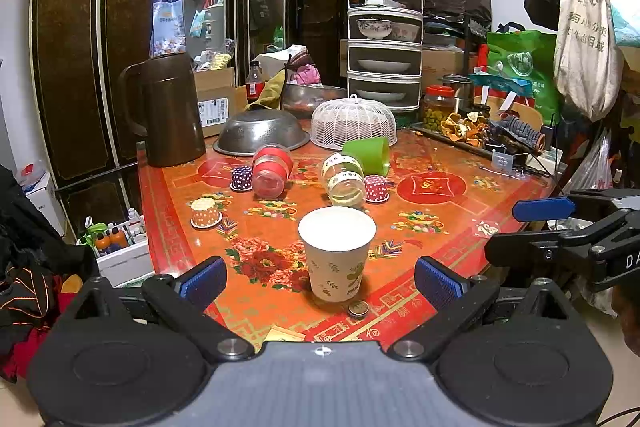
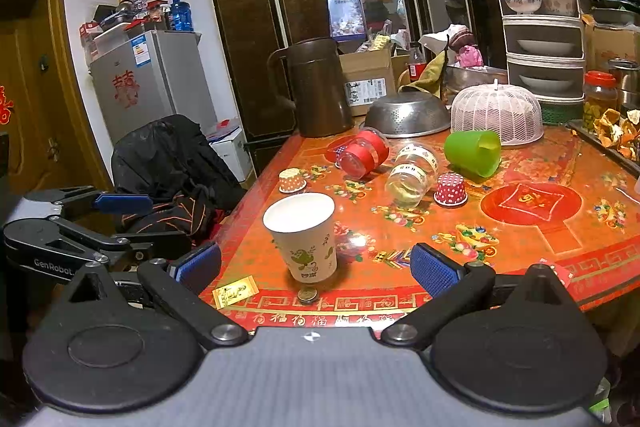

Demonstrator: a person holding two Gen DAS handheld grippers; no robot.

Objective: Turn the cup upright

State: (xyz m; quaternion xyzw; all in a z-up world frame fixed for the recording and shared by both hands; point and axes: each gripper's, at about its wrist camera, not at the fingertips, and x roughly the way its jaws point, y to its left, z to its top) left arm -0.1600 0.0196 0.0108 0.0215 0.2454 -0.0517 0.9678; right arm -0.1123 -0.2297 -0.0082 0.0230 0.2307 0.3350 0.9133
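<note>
A white paper cup with green leaf print (image 1: pixel 337 254) stands upright near the table's front edge; it also shows in the right wrist view (image 2: pixel 304 237). My left gripper (image 1: pixel 320 281) is open, its blue pads either side of the cup and a little short of it, not touching. My right gripper (image 2: pixel 316 267) is open and empty, with the cup left of its centre. Further back a green cup (image 1: pixel 370 155), a red-banded clear cup (image 1: pixel 272 171) and a clear cup with yellow bands (image 1: pixel 345 181) lie on their sides.
Small cupcake cups (image 1: pixel 205 213) (image 1: pixel 375 189) (image 1: pixel 241 178) sit upside down on the red floral table (image 1: pixel 440 219). A brown jug (image 1: pixel 170 109), a steel colander (image 1: pixel 262 135) and a white mesh cover (image 1: pixel 354 123) stand behind. A coin (image 1: pixel 357 308) lies by the paper cup.
</note>
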